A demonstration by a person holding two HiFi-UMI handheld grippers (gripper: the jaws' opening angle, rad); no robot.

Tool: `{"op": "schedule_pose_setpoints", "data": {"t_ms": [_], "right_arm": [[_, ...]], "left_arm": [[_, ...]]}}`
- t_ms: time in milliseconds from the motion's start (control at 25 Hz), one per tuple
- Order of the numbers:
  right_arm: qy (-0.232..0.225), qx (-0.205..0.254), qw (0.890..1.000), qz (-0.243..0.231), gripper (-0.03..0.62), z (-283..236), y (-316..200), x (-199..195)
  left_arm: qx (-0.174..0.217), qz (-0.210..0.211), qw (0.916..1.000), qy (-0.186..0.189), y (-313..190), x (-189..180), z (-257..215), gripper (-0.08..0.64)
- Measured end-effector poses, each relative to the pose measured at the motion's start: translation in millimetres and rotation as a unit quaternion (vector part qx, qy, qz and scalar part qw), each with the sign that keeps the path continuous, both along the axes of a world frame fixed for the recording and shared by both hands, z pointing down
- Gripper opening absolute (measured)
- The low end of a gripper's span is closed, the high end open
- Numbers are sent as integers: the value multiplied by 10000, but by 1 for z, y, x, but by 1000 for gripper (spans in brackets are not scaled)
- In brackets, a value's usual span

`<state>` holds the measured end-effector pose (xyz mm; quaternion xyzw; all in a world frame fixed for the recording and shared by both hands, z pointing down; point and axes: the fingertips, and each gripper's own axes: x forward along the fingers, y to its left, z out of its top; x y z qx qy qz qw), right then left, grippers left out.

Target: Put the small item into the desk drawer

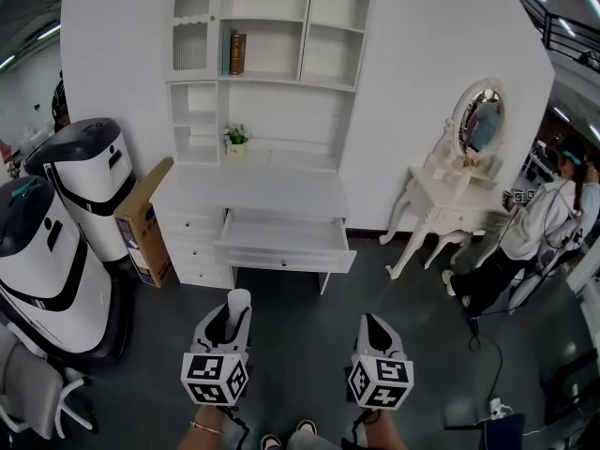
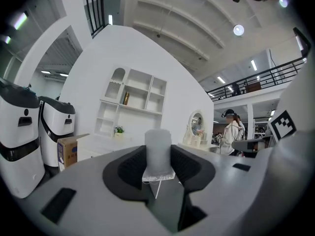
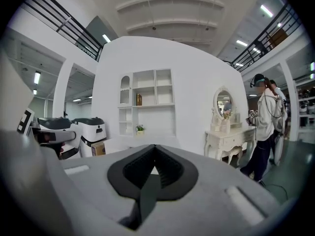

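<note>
So, about halfway by my read. The small item (image 2: 158,146), a pale, frosted little cylinder on a clear base, is pinched between the fingers (image 2: 129,167) of the left gripper (image 1: 236,309), so the pickup part looks done. The drawer (image 1: 287,236) of the white desk (image 1: 251,191) stands pulled out, and I can't see anything lying in it from the head view. The right gripper (image 3: 155,150) has its fingers (image 3: 173,170) pressed together with nothing in them. Both grippers are held out over the dark floor, well short of the desk. What's left, I'd guess: close the gap, get the item over the open drawer, let go, and maybe push the drawer shut if that counts.
</note>
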<state>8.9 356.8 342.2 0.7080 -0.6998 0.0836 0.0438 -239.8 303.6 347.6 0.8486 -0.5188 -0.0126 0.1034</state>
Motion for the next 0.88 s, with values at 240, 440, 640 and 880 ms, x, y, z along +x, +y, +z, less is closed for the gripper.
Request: {"op": "schedule_pose_setpoints", "data": {"t_ms": [240, 440, 640, 880], "right_arm": [[-48, -115, 9998, 129, 0, 7, -14, 14], [-94, -140, 9998, 109, 0, 12, -49, 21], [-114, -112, 9998, -82, 0, 5, -96, 25], [-97, -211, 9995, -233, 0, 2, -161, 40]], "left_arm": [[-123, 63, 9999, 17, -18, 10, 7, 153], [-124, 30, 9999, -54, -46, 14, 12, 153], [-114, -156, 9998, -12, -92, 13, 4, 153], [-79, -305, 9995, -39, -147, 25, -4, 153]]}}
